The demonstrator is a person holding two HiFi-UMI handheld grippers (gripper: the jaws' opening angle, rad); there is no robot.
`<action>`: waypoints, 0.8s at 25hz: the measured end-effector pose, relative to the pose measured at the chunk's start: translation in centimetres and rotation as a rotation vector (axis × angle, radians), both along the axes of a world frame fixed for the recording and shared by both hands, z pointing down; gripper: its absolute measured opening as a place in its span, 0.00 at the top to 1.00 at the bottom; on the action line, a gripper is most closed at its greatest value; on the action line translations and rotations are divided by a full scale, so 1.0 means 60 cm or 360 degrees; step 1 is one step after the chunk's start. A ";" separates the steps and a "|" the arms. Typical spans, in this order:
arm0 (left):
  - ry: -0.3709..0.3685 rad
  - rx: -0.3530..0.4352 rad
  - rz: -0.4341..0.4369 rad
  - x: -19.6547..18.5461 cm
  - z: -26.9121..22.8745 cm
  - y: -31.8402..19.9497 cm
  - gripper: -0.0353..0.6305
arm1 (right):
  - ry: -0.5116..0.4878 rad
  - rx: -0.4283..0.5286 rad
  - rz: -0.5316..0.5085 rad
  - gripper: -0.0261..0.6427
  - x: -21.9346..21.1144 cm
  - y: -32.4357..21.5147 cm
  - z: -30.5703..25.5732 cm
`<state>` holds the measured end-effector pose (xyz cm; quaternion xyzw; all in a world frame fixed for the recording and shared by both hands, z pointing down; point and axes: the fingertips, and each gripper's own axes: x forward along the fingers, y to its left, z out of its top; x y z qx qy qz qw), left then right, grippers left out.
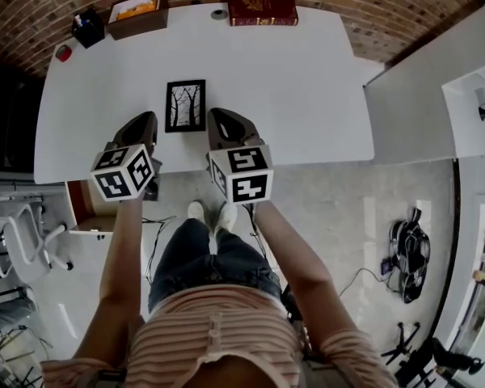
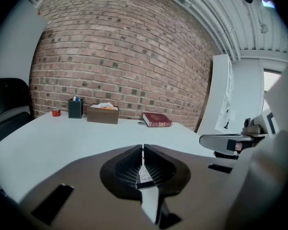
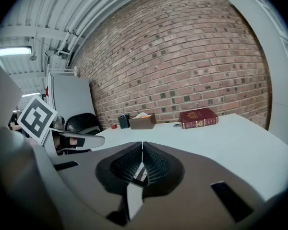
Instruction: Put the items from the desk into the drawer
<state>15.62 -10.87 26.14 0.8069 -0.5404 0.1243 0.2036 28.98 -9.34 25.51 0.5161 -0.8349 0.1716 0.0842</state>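
A black-framed picture of bare trees (image 1: 185,105) lies flat on the white desk (image 1: 307,95) near its front edge. My left gripper (image 1: 146,120) hovers just left of the frame and my right gripper (image 1: 219,116) just right of it. Both are shut with nothing held, jaws pressed together in the left gripper view (image 2: 143,150) and the right gripper view (image 3: 142,146). Along the far edge sit a red book (image 1: 261,5), a brown tissue box (image 1: 137,13), a black pen holder (image 1: 88,29), a small red object (image 1: 63,52) and a small round grey item (image 1: 219,14).
A brick wall (image 2: 120,56) runs behind the desk. A wood-coloured cabinet (image 1: 82,204) stands under the desk's front left corner. A black chair (image 2: 7,104) stands at the left end and a white chair (image 1: 24,237) is beside the person. White furniture (image 1: 412,103) adjoins on the right.
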 end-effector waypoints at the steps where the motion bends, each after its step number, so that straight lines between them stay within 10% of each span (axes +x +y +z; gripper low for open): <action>1: -0.0010 0.0000 0.0000 -0.001 0.000 0.001 0.93 | 0.0001 -0.0005 0.0002 0.93 -0.001 0.001 0.001; 20: -0.0013 -0.0264 0.0051 -0.032 0.085 -0.059 0.85 | 0.0098 -0.0321 -0.0014 0.93 -0.028 -0.063 0.078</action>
